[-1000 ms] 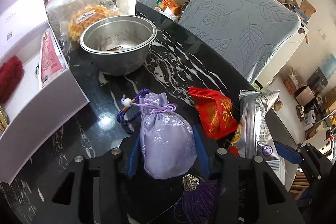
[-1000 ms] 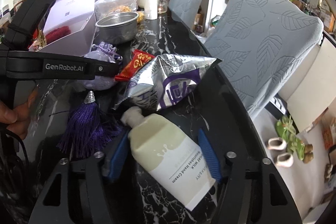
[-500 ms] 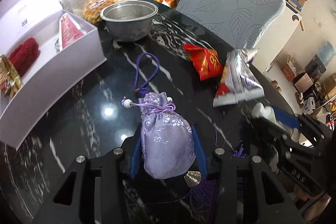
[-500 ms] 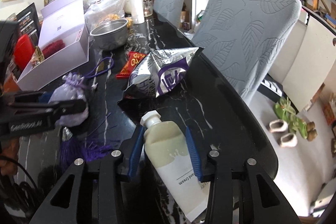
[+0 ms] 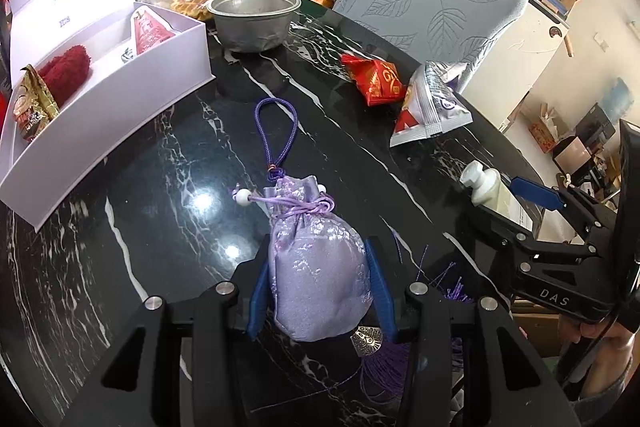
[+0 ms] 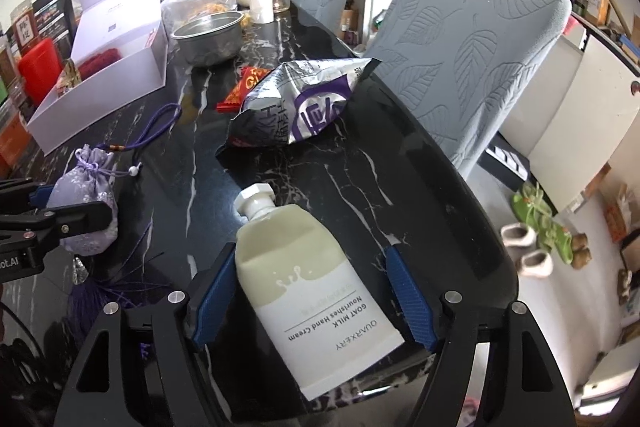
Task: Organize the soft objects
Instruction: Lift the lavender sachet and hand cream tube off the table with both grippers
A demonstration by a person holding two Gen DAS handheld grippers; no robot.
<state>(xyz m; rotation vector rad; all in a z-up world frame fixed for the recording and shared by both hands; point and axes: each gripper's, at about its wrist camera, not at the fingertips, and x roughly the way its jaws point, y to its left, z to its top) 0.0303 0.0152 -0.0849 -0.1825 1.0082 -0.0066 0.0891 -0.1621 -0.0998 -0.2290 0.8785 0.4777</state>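
Left fingers point(image 5: 264, 291) clamp the lilac pouch point(image 5: 316, 267); right fingers point(image 6: 408, 303), just opening, straddle the cream tube point(image 6: 312, 291).

We see the purple tassel point(image 5: 384, 367) only in part, its cords running under the left gripper's point(image 5: 318, 291) black frame. The silver snack bag point(image 6: 296, 103) covers most of the red packet point(image 6: 244, 87). Inside the white box point(image 6: 120, 83), the red knitted item point(image 6: 98, 63) shows only its top above the wall. The print on the gold sachet point(image 5: 30, 107) is too small to read.
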